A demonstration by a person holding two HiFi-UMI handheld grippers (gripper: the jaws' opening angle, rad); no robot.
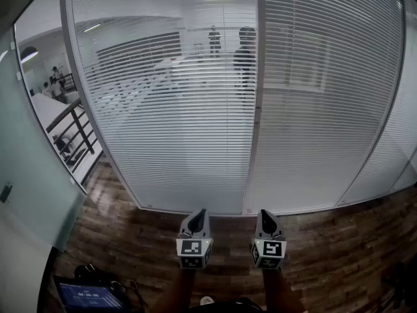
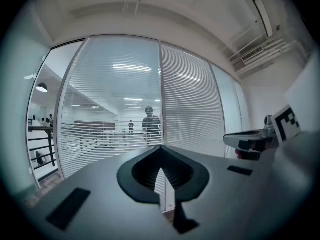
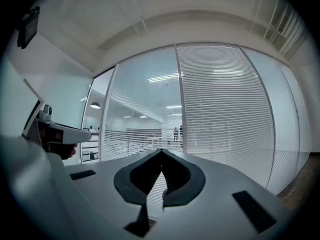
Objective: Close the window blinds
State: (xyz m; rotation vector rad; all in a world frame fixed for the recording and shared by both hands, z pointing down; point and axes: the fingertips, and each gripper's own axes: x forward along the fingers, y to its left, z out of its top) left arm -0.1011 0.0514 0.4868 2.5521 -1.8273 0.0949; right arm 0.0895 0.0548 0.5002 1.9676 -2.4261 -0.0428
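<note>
We hold the left claw (image 1: 198,214) and the right claw (image 1: 264,214) level, both closed tight on nothing, well apart from the window blinds (image 1: 163,122) ahead (the left panel's slats are see-through).

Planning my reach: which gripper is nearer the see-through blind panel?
Left. The left gripper points straight at the see-through blind panel; the right gripper stands in front of the opaque blind panel.

Open air ahead of left gripper (image 1: 200,212) and right gripper (image 1: 263,212), both well short of the blinds (image 1: 163,142). Straight ahead, an upright frame post (image 1: 255,142). To the left, a pale wall (image 1: 26,188); railing (image 1: 77,132) apparently beyond the glass. Low left, a screen device (image 1: 88,297) near the floor (image 1: 326,253).
</note>
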